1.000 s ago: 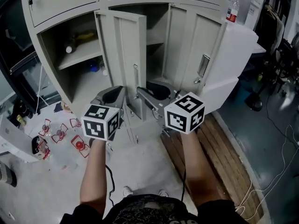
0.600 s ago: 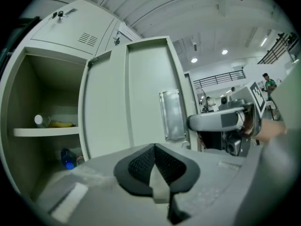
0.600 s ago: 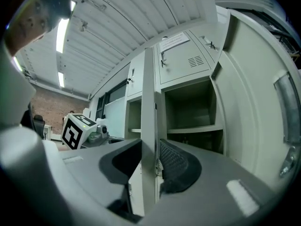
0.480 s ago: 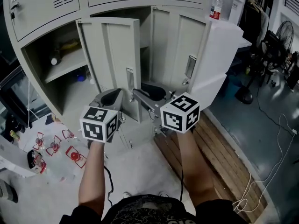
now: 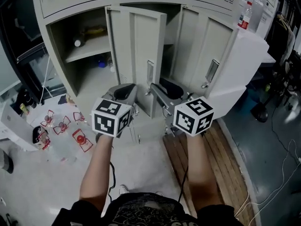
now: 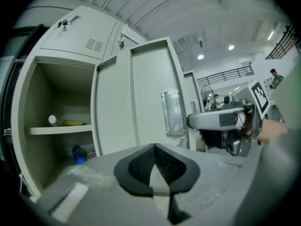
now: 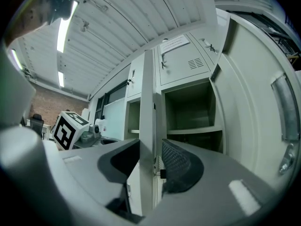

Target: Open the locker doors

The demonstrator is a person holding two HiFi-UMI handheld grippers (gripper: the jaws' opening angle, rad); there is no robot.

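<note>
One locker door edge sits between the right gripper's loosened jaws, which just opened wider.

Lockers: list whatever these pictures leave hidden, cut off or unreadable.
- Yellow item on the shelf, left gripper view: too small to identify.
- Middle compartment, head view: mostly hidden behind its open door.
- Paper label, right gripper view: print too small to read.

Grey left hand-held gripper and right hand-held gripper are carrying black-and-white marker cubes; the person is wearing a dark top
</note>
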